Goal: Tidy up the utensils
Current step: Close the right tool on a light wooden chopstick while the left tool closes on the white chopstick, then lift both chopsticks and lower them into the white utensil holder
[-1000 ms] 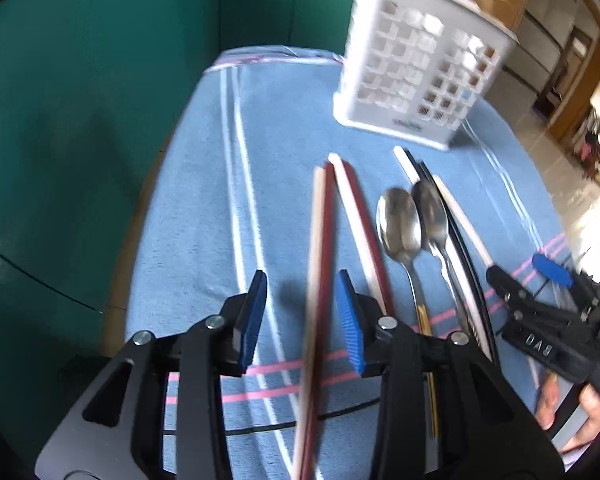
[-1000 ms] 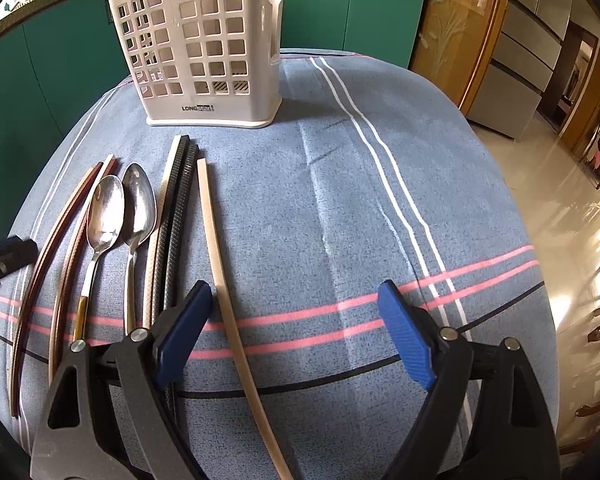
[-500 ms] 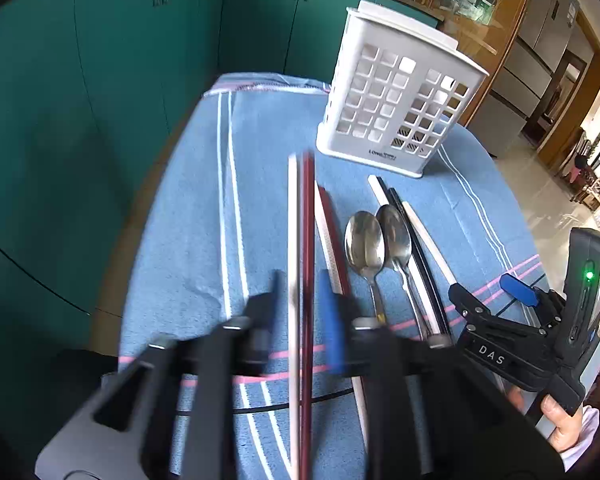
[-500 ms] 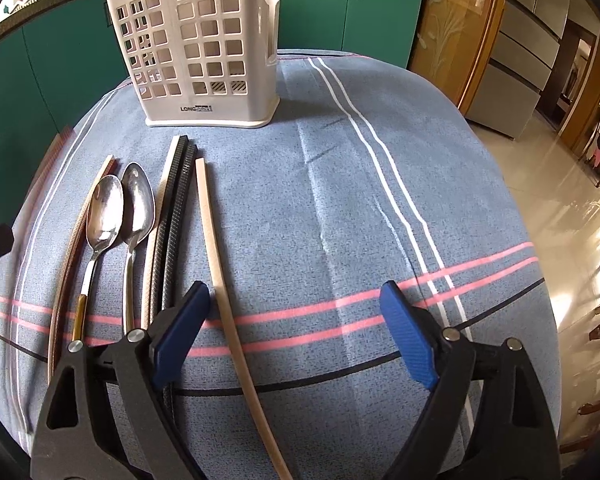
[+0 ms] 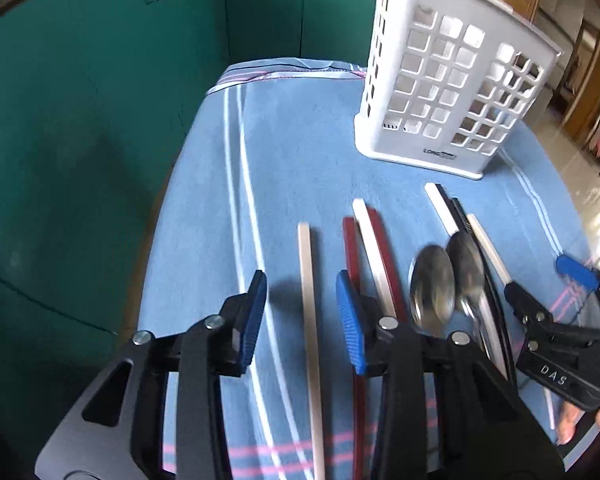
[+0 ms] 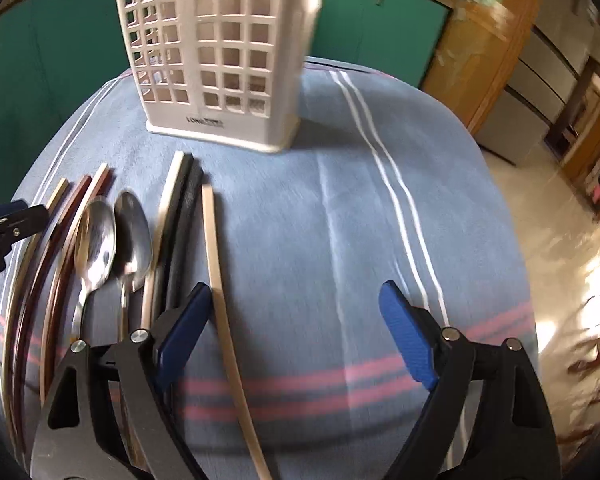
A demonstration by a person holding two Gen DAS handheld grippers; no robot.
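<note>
Half a second ago we hold a cream and a dark red chopstick together, lifted between the left gripper (image 5: 302, 316) pads. Now the cream chopstick (image 5: 309, 320) runs alone through the closing gap, untouched, while the dark red chopstick (image 5: 350, 248) lies beside it to the right.

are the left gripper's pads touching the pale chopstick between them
Apart. In the left wrist view the pale chopstick lies between the closing left gripper, blue cloth visible on both sides.

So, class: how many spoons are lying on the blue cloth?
2. One spoon and a second spoon lie side by side, between the dark red chopsticks and the black ones. None seems hidden.
</note>
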